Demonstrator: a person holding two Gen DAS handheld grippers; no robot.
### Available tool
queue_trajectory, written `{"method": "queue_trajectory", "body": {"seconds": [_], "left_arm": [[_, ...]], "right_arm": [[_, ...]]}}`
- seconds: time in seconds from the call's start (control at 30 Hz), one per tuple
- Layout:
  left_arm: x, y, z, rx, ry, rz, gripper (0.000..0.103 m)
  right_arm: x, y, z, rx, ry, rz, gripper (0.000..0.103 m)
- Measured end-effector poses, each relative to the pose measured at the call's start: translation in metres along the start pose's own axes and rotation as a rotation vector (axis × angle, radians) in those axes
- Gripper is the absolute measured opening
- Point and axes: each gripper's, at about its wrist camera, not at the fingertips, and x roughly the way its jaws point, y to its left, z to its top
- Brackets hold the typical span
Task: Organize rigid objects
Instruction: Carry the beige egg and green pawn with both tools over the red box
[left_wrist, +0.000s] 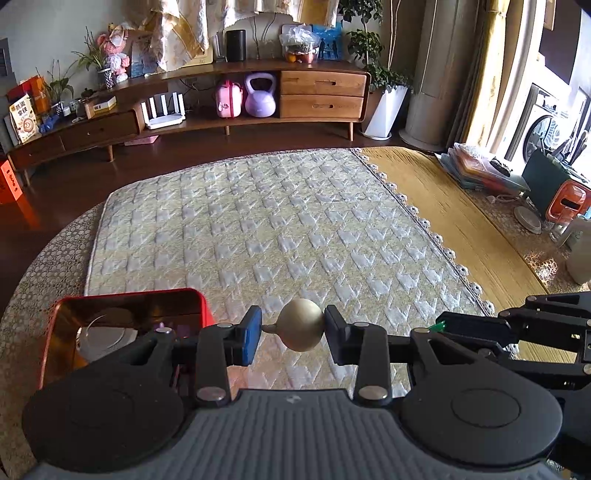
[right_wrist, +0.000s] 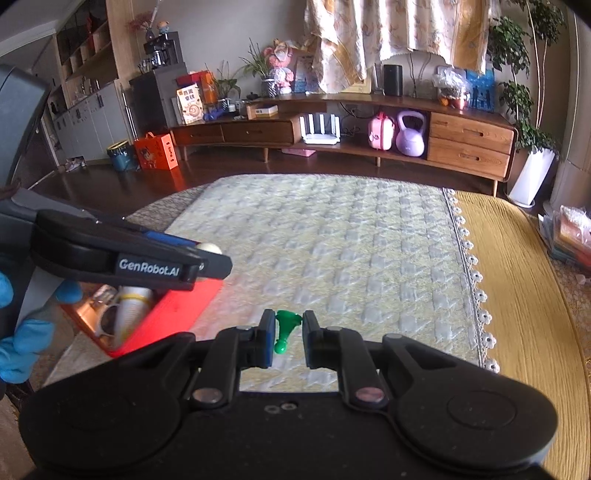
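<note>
Left wrist view: left gripper (left_wrist: 293, 334) pinching a beige round knob (left_wrist: 301, 329) between its pads, held in the air above the quilted mat (left_wrist: 258, 221), just right of the red tin box (left_wrist: 129, 314). Inside the box, a round metal lid, partly hidden by the gripper body.

Right wrist view: right gripper (right_wrist: 289, 338) clamped on a small green pawn-like piece (right_wrist: 285, 328), tilted, wide base up, above the same mat. To the left, the left gripper over the red tin box (right_wrist: 166, 314), holding assorted items, blurred.
</note>
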Motion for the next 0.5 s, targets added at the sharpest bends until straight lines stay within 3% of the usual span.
{"method": "queue_trajectory", "body": {"seconds": [0.27,0.5], "left_arm": [[-0.05,0.04,-0.023,-0.028,-0.033,0.038,0.036],[-0.071,0.081,-0.043,-0.061,-0.039,0.082,0.036]], "right_arm": [[-0.016,0.044,0.005,-0.043,-0.032,0.03,0.014],[-0.004,0.089,0.007,-0.09,-0.025,0.066,0.014]]}}
